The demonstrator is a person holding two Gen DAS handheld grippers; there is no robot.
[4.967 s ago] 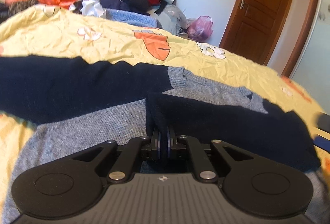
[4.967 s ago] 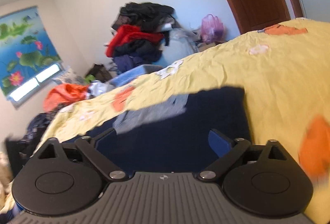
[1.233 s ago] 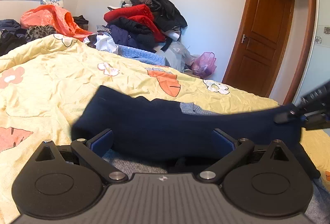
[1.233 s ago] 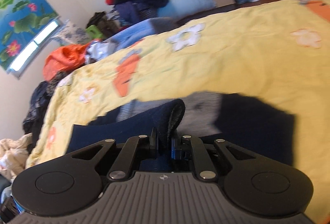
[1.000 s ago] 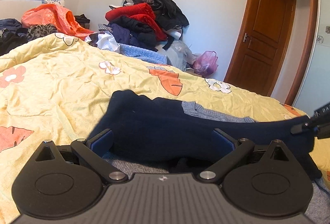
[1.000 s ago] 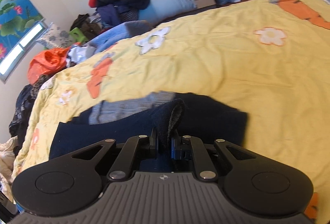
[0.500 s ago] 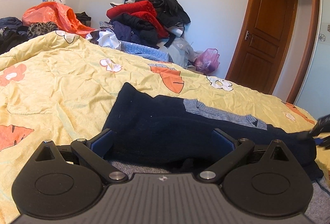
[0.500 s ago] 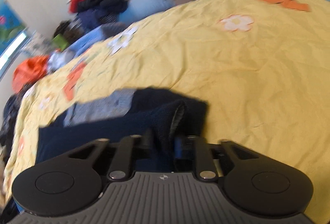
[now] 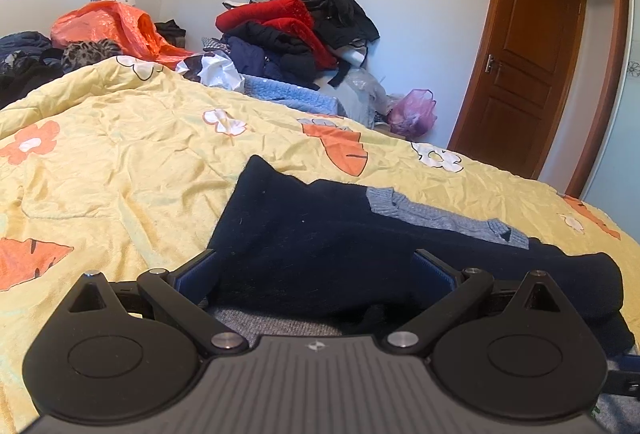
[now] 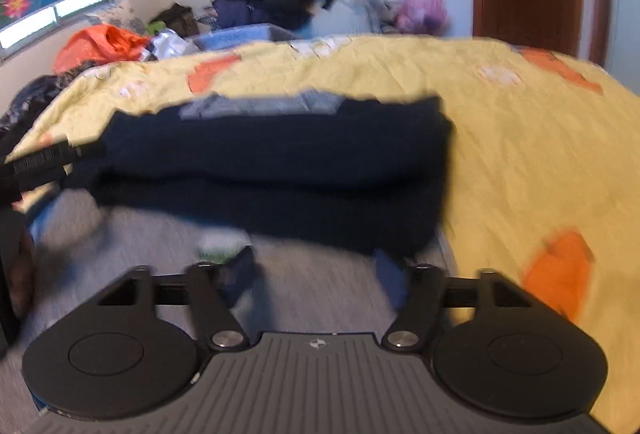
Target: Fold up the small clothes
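A navy and grey sweater [image 9: 320,234] lies on the yellow quilt [image 9: 120,162], its grey collar [image 9: 440,218] at the far side. Both navy sleeves are folded across the chest, and grey knit [image 10: 320,294] shows below them. My left gripper [image 9: 316,266] is open and low at the sweater's edge; navy cloth lies between its fingers, but the pads do not press it. My right gripper [image 10: 314,266] hovers over the grey body with its jaws opening and nothing between them. The picture there is blurred. The folded navy band [image 10: 280,170] lies just beyond it.
A heap of red, black and blue clothes [image 9: 304,30] is piled against the far wall. An orange bag [image 9: 108,26] lies at the left and a pink bag [image 9: 412,114] sits by the wooden door [image 9: 528,74]. Bare quilt [image 10: 540,138] stretches to the right of the sweater.
My right gripper carried the navy sleeve cuff across to the right, let go of it and drew back. The sleeve now lies flat over the chest. The left gripper stayed open and still.
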